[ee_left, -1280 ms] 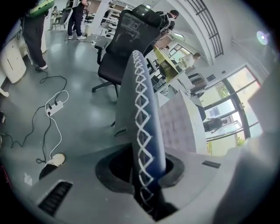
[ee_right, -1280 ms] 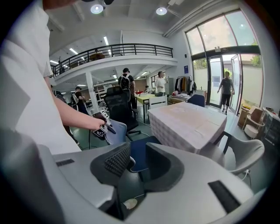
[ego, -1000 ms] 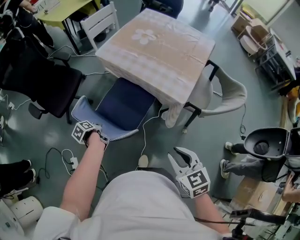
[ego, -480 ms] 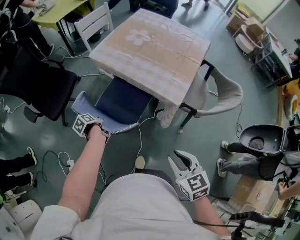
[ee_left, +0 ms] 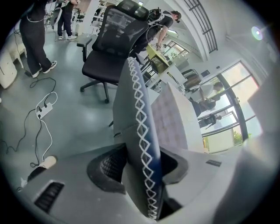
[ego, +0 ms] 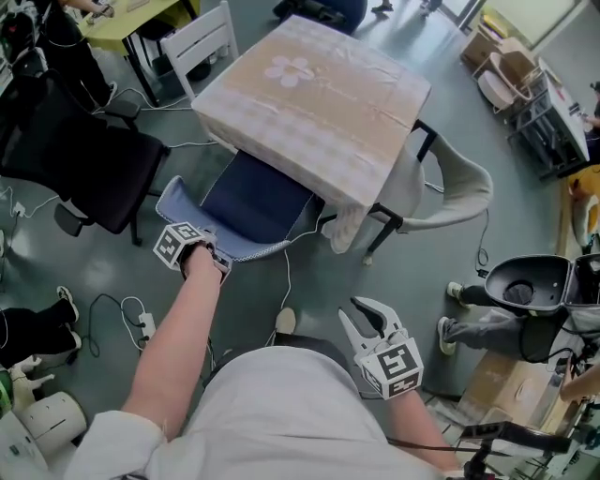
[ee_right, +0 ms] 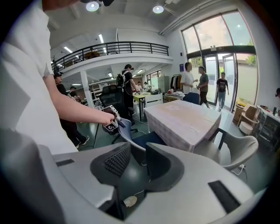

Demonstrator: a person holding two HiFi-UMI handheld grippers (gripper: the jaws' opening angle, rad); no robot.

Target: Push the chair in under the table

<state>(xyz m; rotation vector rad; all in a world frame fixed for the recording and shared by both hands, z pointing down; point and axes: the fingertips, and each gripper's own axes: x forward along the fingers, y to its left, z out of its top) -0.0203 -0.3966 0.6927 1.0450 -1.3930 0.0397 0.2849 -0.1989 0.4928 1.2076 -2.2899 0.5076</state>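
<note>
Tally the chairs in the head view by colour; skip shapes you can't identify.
Blue chair: 1
Black office chair: 1
White chair: 1
Pale grey chair: 1
Total: 4
Dark shapes at the top edge and right edge left out.

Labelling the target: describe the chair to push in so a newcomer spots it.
Start at the table with the beige cloth, centre of the head view. A chair sits partly under its near-left side. Unlike the black office chair and the pale grey shell chair nearby, it has a dark blue seat and white zigzag stitching along its back.
</note>
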